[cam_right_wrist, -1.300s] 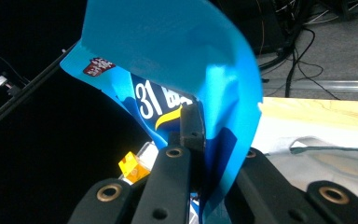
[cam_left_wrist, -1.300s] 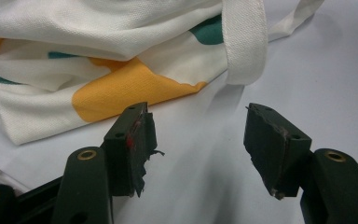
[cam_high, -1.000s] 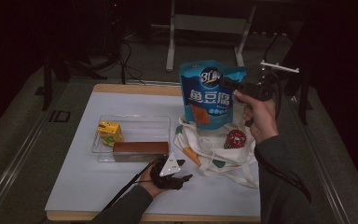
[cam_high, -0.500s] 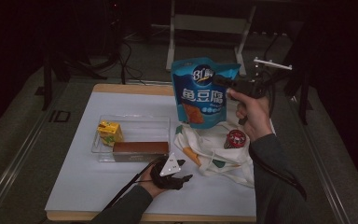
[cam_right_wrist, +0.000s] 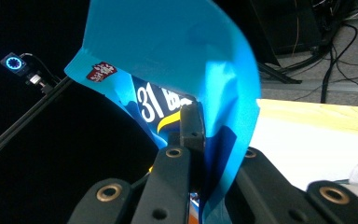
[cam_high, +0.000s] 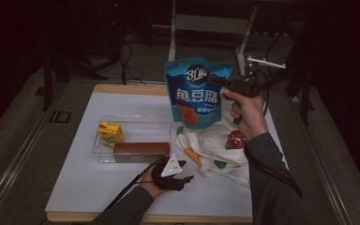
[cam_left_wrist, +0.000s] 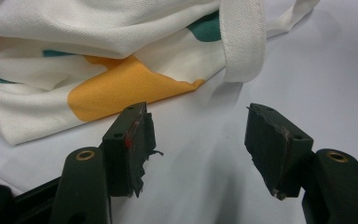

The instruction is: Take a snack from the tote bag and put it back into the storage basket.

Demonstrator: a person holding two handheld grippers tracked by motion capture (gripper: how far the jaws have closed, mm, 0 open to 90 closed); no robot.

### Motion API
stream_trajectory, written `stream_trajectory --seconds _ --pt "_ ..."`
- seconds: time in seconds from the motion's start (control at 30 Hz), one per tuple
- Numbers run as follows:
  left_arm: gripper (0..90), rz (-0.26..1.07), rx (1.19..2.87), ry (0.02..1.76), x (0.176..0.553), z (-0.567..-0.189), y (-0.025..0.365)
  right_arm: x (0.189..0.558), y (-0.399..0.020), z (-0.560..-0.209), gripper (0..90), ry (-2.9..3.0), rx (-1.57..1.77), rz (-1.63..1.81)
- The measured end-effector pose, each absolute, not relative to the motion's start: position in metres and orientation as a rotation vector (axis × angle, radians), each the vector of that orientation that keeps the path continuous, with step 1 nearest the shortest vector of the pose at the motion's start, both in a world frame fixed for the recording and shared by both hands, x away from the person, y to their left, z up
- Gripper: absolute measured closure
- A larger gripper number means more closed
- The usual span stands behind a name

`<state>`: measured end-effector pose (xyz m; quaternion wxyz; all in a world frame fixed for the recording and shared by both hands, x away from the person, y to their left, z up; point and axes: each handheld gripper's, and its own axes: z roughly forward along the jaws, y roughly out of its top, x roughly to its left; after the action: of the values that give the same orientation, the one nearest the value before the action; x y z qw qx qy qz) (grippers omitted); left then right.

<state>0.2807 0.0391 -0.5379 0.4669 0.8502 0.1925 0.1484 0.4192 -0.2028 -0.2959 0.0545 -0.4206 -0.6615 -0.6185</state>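
Note:
A blue snack pouch (cam_high: 194, 91) hangs in the air over the far middle of the white table (cam_high: 75, 187), and my right gripper (cam_high: 218, 82) is shut on its right edge. In the right gripper view the jaws pinch the pouch (cam_right_wrist: 182, 56) flat between them, my right gripper (cam_right_wrist: 205, 140) pointing past the table's far edge. My left gripper (cam_high: 183, 171) rests low near the front edge, open, just beside a white cloth bag (cam_high: 211, 150) with orange and green patches. The left gripper (cam_left_wrist: 200, 135) has nothing between its jaws; the bag (cam_left_wrist: 98, 56) and its strap (cam_left_wrist: 242, 42) lie just ahead.
A clear tray (cam_high: 136, 124) left of the bag holds a yellow carton (cam_high: 111, 132) and a long brown box (cam_high: 141, 149). A round red item (cam_high: 236, 139) sits on the bag's right side. Dark floor, cables and a metal stand (cam_high: 206, 23) lie beyond the table.
My right gripper has carried the blue pouch leftward over the table, toward the tray's side. The left gripper has stayed put.

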Motion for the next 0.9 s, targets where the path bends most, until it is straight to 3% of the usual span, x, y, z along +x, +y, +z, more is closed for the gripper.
stream_trajectory --seconds 0.9 --pt "39.9 0.366 2.094 0.474 0.281 -0.538 0.038 0.420 -0.171 -0.298 88.9 -2.003 -1.210 -1.854"
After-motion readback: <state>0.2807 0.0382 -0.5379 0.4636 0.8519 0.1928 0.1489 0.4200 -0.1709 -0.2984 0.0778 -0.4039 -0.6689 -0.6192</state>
